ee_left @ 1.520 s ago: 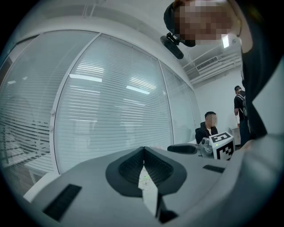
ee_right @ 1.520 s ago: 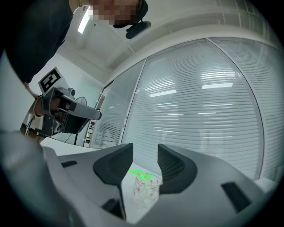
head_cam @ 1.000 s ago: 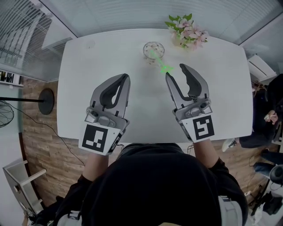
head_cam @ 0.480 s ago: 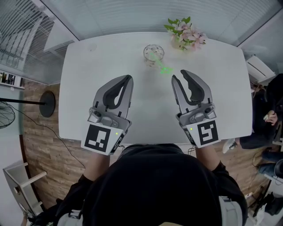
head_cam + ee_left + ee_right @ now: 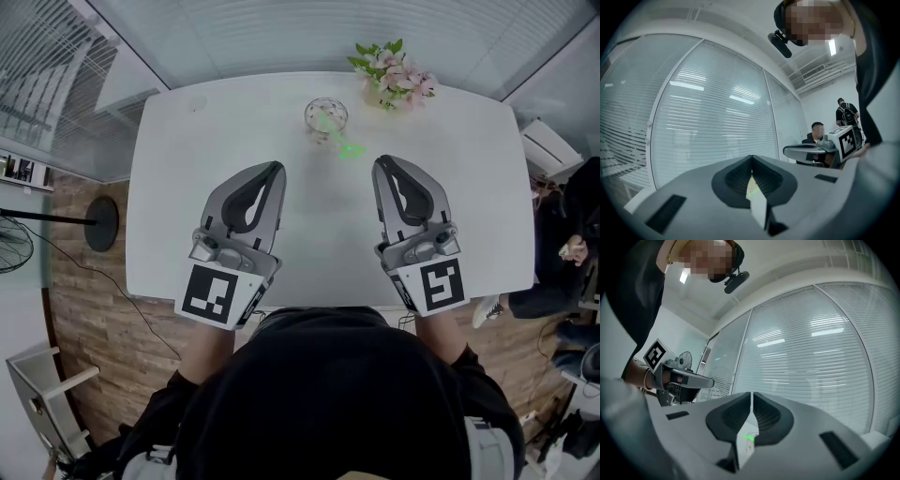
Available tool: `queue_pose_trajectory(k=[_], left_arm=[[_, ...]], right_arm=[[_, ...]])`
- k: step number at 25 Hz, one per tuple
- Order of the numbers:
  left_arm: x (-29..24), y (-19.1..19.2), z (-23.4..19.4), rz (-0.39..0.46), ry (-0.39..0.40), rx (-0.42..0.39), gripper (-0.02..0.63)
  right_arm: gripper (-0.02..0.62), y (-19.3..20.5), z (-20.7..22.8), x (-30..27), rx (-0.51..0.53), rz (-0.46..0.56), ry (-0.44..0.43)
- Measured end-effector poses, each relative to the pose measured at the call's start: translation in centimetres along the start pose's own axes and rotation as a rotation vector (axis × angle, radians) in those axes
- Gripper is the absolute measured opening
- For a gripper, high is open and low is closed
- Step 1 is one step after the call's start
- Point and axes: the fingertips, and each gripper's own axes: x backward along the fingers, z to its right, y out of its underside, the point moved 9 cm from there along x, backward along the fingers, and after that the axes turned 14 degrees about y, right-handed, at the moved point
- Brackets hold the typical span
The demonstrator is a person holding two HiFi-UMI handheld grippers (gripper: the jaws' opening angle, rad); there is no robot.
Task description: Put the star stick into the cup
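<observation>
Whether star stick (image 5: 348, 147) touches cup (image 5: 325, 104) is unclear.

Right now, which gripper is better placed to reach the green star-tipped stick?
Probably right: the right gripper, whose jaws have just closed empty, lies nearer the green star-tipped stick at the clear glass cup than the shut left gripper.

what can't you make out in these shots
- Head view: whether the star stick ends inside the cup or only leans on it; too small, and the glass blurs it.
- Head view: what holds the flowers; the blooms cover it.
- Right gripper view: the right gripper, jaws just closed on nothing, blocks most of the table; only a green sliver shows.
</observation>
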Motion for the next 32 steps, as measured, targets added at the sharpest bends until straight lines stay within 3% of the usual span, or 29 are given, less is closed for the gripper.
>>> queue_pose_trajectory(k=[32], left_arm=[[-0.54, -0.16, 0.02, 0.008, -0.007, -0.002, 0.014]], right_arm=[[0.005, -0.13, 0.36, -0.26, 0.019, 0.029, -0.009]])
